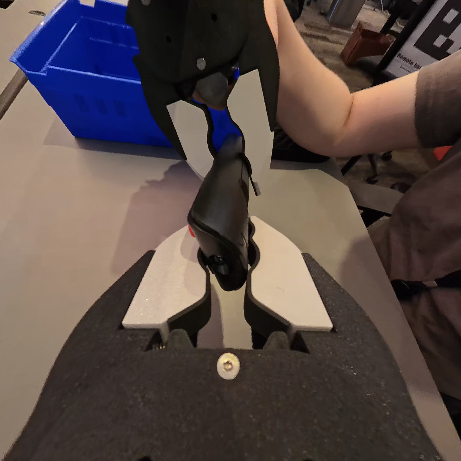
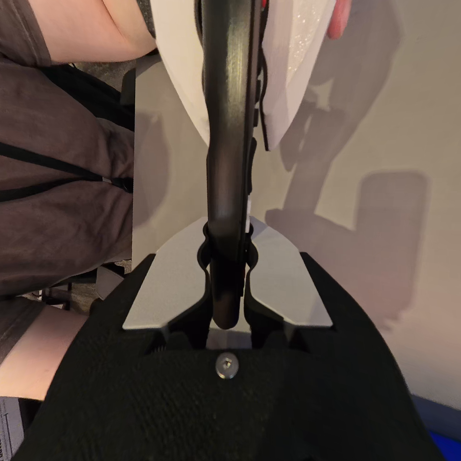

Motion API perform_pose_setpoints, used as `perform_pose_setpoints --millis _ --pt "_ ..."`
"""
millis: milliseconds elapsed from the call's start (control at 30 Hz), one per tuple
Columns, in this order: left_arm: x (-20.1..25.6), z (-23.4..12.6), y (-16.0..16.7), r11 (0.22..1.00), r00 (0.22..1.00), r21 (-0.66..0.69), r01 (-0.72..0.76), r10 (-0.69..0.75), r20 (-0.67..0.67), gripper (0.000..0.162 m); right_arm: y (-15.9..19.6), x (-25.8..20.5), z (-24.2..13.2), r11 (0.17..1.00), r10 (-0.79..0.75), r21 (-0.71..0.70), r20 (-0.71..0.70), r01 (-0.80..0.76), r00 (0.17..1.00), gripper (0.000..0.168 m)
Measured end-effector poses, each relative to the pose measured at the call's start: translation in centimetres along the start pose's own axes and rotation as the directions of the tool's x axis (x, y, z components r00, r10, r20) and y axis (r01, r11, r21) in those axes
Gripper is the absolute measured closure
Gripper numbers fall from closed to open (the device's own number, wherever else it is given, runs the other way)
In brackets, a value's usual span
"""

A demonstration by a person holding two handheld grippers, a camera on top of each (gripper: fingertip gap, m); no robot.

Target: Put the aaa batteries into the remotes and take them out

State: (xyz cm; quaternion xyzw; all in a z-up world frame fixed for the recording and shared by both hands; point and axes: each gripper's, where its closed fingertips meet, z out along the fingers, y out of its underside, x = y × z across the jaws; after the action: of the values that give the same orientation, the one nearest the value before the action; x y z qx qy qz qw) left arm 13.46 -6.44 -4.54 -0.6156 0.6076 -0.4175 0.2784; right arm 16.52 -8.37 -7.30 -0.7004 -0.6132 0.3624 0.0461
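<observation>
A black remote (image 1: 219, 207) with a red button at its edge is held in the air over the grey table (image 1: 74, 224). My left gripper (image 1: 222, 227) is shut on its near end. My right gripper (image 1: 234, 159) comes in from the far side and is shut on the other end. In the right wrist view the remote (image 2: 227, 149) runs straight ahead from my right gripper (image 2: 228, 232) to the left gripper (image 2: 237, 139) at the top. The remote's smooth back faces the cameras. No batteries are in view.
A blue divided bin (image 1: 82, 74) stands on the table at the far left. A person's arm (image 1: 324, 112) and brown-clothed body are at the right, by the table edge. A board with a black-and-white marker (image 1: 436, 37) and a brown bag (image 1: 364, 45) are behind.
</observation>
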Motion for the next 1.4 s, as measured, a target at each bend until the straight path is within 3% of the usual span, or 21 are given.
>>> perform_pose_setpoints --millis 167,300,433,833,900,967,1033,1067,1233,1400 --pt "-0.1 0.3 0.0 1.000 1.000 0.003 -0.024 0.023 0.018 0.137 0.3 0.3 0.0 1.000 0.000 -0.019 -0.013 0.000 1.000 0.142" --pt "-0.1 0.5 -0.8 0.997 1.000 0.078 0.003 -0.003 0.002 0.132 -0.2 0.1 -0.1 1.000 0.003 0.011 -0.012 -0.003 1.000 0.142" --pt "-0.1 0.8 -0.1 0.999 1.000 0.028 -0.028 0.028 0.015 0.132 0.1 0.1 -0.1 1.000 -0.003 -0.008 -0.024 0.003 1.000 0.142" --pt "0.2 0.8 -0.6 0.998 0.998 0.038 -0.057 0.057 0.023 0.133 0.3 -0.1 -0.3 0.999 -0.026 -0.029 -0.061 0.024 0.998 0.142" --pt "0.0 1.0 -0.4 0.997 0.997 0.021 -0.068 0.067 0.039 0.130 0.1 -0.3 -0.3 0.999 -0.027 -0.025 -0.060 0.025 0.998 0.142" --pt "0.2 1.7 0.1 0.997 0.996 -0.020 -0.076 0.077 0.043 0.116 -0.5 -0.6 -0.4 1.000 -0.030 0.007 -0.048 0.031 0.998 0.142" --pt "0.2 2.4 0.7 0.994 0.995 -0.074 -0.083 0.087 0.052 0.123 -0.4 -0.9 -0.4 0.999 -0.035 -0.007 -0.050 0.035 0.998 0.142" --pt "0.3 2.6 0.6 0.993 0.994 -0.067 -0.098 0.102 0.050 0.129 0.0 -0.6 -0.4 0.999 -0.040 -0.028 -0.076 0.038 0.996 0.142" --pt "0.9 2.3 -0.5 0.994 0.994 0.031 -0.105 0.105 0.007 0.129 0.3 -0.5 -1.0 0.999 -0.036 -0.019 -0.086 0.035 0.996 0.142" --pt "0.7 1.0 -1.9 0.991 0.999 0.125 -0.045 0.045 0.003 0.110 0.5 -0.2 -1.3 1.000 -0.013 -0.016 -0.113 0.011 0.994 0.142"
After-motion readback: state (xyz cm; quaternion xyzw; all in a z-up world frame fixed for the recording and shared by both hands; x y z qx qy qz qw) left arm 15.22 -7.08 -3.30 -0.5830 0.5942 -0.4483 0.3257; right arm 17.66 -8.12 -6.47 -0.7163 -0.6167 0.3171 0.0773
